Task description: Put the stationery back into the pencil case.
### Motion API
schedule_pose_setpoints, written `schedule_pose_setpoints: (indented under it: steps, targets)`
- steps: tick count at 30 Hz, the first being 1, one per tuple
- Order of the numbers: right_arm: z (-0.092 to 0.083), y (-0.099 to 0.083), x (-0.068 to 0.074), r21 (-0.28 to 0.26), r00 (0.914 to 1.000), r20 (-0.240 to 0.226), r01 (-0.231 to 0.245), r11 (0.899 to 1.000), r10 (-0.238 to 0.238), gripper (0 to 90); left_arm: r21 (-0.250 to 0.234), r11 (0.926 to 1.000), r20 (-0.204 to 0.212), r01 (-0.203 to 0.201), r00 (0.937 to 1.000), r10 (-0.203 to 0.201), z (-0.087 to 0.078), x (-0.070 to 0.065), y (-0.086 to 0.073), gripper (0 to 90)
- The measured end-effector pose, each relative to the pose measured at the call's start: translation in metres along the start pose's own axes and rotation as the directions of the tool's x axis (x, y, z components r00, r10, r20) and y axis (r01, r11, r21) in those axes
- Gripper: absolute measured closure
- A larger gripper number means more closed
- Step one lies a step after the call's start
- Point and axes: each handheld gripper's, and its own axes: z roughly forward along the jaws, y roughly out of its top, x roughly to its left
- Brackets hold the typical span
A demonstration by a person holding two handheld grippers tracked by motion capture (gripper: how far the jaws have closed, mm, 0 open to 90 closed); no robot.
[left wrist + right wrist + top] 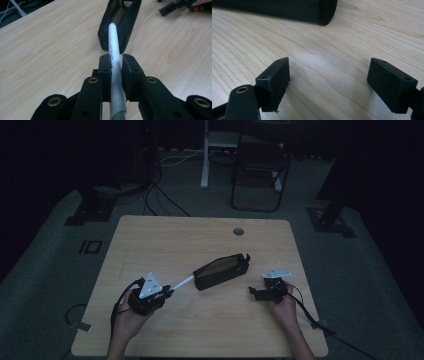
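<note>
The left gripper [116, 63] has its jaws clamped tight on a white pen [113, 47], gripping it partway along the barrel, so the pen sticks out past the fingertips and its far end sits right at the mouth of a black pencil case [130, 22]. From the high view the left gripper [167, 292] sits toward the table's near-left area, held in the person's left hand [131, 312], and the pen [183, 282] runs from it up to the near end of the pencil case [221, 271]. The case lies roughly in the middle of the wooden table [165, 240], angled so its far end points toward the far-right corner, and it looks unzipped with the inside showing. Over on the right, the right gripper [253, 292] is held in the right hand [284, 305] near the right edge, just beside the case but not touching it. Its own camera shows the right gripper [328, 75] with the jaws spread wide, nothing between them but bare wood, and the end of the case [287, 10] across the top. A small round grommet hole [238, 231] sits near the table's far edge.
</note>
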Motion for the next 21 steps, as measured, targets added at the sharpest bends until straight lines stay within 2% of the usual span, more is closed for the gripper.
schedule_pose_setpoints:
  steps: [21]
  targets:
    - [0.0, 0.0, 0.0, 0.0, 1.0, 0.0, 0.0, 1.0, 0.0, 18.2, -0.013, 0.9999, 0.014, -0.005, 0.9999, 0.005, 0.005, 0.002, 0.013, 78.8]
